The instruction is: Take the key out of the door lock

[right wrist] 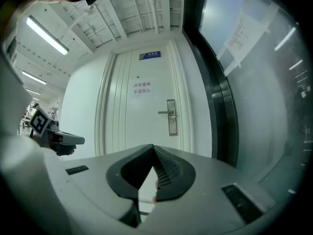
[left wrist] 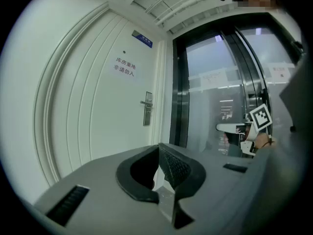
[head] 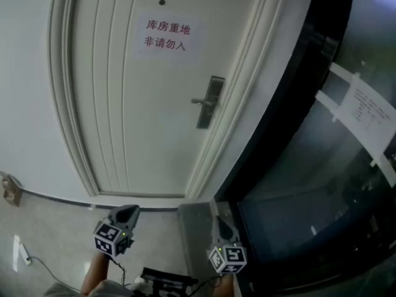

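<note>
A white door [head: 130,104] stands ahead, with a dark lock plate [head: 210,102] and a lever handle [head: 200,102] on its right side. The plate also shows in the left gripper view [left wrist: 147,108] and the right gripper view [right wrist: 171,117]. The key is too small to make out at this distance. My left gripper [head: 128,213] and right gripper [head: 218,223] are held low, side by side, well short of the door. In their own views the left gripper [left wrist: 159,148] and the right gripper [right wrist: 153,148] have their tips together with nothing between them.
A paper sign [head: 166,34] with red characters is stuck on the door. A dark-framed glass wall [head: 322,166] runs along the right, with taped papers [head: 365,113]. A small brown object [head: 9,187] sits at the wall's foot on the left, and a white item [head: 21,252] lies on the floor.
</note>
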Demonstrator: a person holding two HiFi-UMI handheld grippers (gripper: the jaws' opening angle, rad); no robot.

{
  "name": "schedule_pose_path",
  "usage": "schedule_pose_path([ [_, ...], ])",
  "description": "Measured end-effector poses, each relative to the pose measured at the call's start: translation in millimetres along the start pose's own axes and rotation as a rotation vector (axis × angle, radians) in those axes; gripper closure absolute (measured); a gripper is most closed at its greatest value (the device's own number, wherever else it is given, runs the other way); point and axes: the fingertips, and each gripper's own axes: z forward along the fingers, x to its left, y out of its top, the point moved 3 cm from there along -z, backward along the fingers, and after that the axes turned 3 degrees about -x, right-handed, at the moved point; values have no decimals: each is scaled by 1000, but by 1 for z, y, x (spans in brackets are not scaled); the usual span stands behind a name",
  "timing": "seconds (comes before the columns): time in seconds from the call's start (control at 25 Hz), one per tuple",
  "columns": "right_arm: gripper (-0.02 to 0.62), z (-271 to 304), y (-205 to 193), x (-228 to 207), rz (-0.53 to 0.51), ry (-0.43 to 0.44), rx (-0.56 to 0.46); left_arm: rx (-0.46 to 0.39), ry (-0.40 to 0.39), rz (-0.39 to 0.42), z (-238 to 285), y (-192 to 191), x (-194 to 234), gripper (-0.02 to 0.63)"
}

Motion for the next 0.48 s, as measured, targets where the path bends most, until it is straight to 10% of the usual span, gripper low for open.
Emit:
schedule_pose_path([
  [0.48, 583, 4, 0, -4, -3, -2, -1, -4, -4, 17, 7, 6, -3, 601],
])
